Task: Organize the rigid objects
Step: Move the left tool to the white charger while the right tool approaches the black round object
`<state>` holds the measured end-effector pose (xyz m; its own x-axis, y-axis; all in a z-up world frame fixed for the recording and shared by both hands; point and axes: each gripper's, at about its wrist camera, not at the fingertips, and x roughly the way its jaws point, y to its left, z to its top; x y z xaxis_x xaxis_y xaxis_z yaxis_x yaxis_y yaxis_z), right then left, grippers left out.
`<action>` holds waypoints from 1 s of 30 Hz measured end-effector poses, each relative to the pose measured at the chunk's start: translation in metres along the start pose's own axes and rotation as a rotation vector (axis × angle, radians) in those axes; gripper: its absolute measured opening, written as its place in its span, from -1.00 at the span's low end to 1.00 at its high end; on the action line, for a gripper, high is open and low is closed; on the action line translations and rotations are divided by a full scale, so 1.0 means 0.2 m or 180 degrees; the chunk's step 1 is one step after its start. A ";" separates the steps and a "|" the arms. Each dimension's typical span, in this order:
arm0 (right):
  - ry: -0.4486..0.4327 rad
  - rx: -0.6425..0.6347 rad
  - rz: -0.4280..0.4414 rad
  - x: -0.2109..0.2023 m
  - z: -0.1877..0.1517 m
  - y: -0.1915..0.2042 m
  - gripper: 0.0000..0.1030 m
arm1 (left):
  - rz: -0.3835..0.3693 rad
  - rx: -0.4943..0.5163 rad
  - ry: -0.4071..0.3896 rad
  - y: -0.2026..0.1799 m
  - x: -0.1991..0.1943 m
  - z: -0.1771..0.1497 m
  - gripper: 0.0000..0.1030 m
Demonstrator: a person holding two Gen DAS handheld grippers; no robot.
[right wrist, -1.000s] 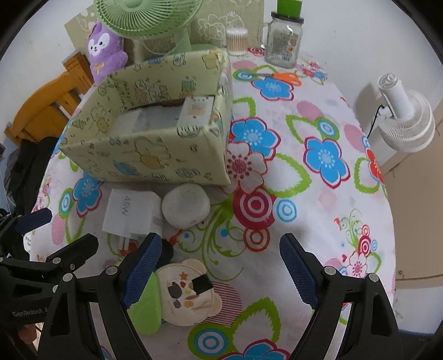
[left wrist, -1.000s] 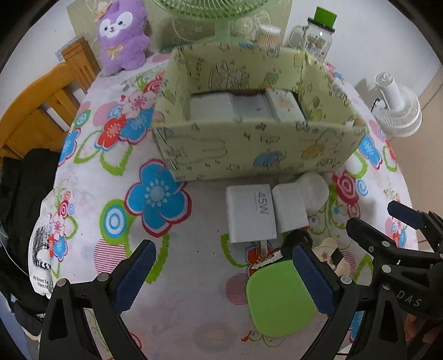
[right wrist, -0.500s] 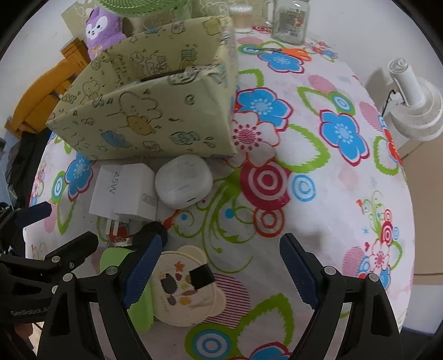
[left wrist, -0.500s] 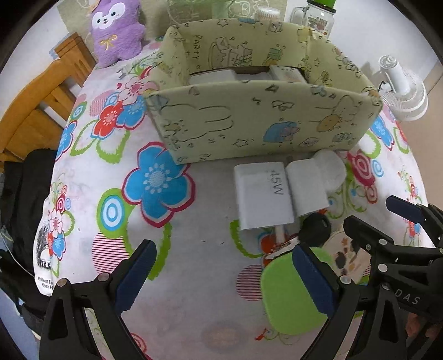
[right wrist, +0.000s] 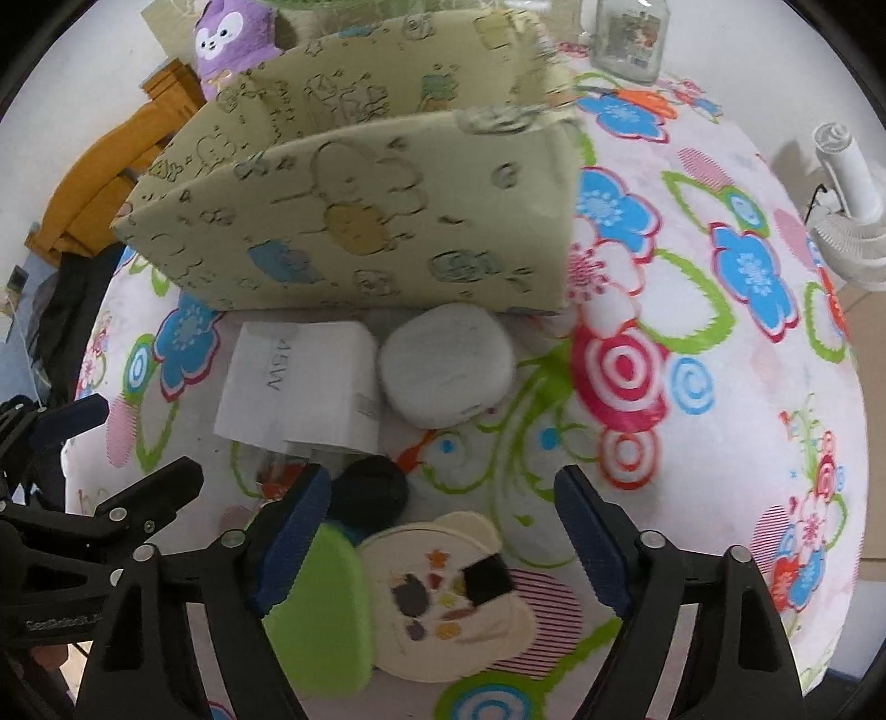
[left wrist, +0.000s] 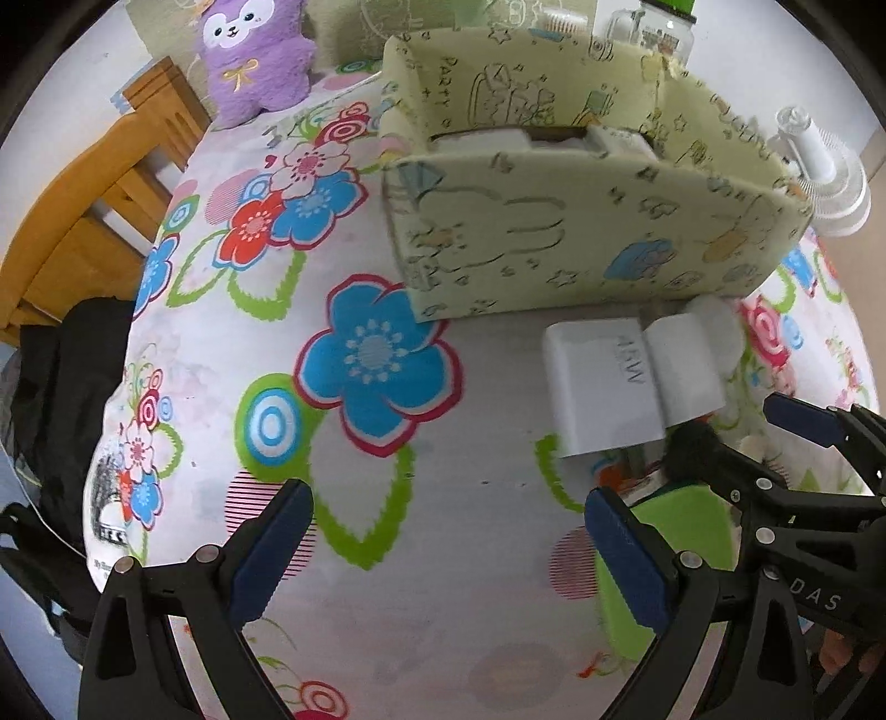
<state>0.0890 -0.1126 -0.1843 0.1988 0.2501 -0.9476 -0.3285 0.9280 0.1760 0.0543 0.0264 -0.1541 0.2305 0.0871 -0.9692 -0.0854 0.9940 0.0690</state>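
Observation:
A pale yellow patterned box [left wrist: 581, 232] [right wrist: 376, 221] stands on the floral tablecloth with white items inside. In front of it lie a white 45W charger [left wrist: 603, 382] [right wrist: 299, 382], a grey-white rounded case [right wrist: 446, 371], a small black round object [right wrist: 371, 490], a green flat object [left wrist: 681, 543] [right wrist: 326, 615] and a cream bear-shaped item [right wrist: 443, 592]. My left gripper [left wrist: 443, 548] is open and empty, left of the green object. My right gripper [right wrist: 443, 537] is open and empty, low over the bear-shaped item.
A purple plush toy [left wrist: 255, 55] sits at the back left. A glass jar [right wrist: 628, 39] stands behind the box. A wooden chair [left wrist: 94, 221] with dark cloth is at the table's left. A white fan [right wrist: 847, 194] stands on the floor right.
Both grippers have moved forward and lower toward the objects in front of the box. The left view has shifted left, so the green object now sits behind its right finger.

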 end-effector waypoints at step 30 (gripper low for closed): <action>-0.0108 0.0112 -0.0242 -0.04 0.06 -0.13 -0.38 | -0.0536 0.0165 0.0097 -0.19 0.16 0.17 0.59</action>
<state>0.1066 -0.1361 -0.1792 0.2532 0.1873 -0.9491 -0.2787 0.9536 0.1139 0.0973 -0.0062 -0.1802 0.2077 -0.0823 -0.9747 0.0021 0.9965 -0.0837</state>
